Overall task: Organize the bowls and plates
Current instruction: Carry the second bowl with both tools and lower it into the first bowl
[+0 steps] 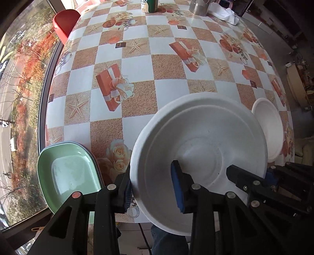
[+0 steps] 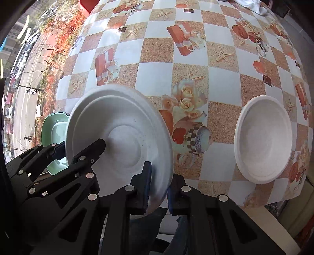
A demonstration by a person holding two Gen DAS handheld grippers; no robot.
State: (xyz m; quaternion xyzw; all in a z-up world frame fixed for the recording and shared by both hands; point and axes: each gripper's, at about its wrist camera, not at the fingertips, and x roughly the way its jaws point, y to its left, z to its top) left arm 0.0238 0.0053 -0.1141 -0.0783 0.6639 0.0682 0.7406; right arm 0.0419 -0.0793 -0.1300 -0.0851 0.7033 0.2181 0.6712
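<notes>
A large white bowl [image 1: 196, 141] [image 2: 121, 137] hangs tilted over the near edge of the checked table [image 1: 166, 64] [image 2: 157, 55], held from both sides. My left gripper [image 1: 152, 176] [image 2: 82, 144] straddles its left rim, one pad outside the wall and one inside, shut on it. My right gripper [image 2: 159, 176] [image 1: 251, 170] is shut on the opposite rim. A smaller white bowl [image 1: 268, 131] [image 2: 263, 141] rests on the table to the right. A green dish [image 1: 68, 172] [image 2: 55, 125] lies at the table's left corner.
A red chair [image 1: 64, 21] stands at the far left of the table beside the window. A can [image 1: 149, 5], a metal cup [image 1: 198, 7] and a white cloth [image 1: 227, 13] sit at the far end. A person's trouser leg [image 1: 166, 241] shows below the table edge.
</notes>
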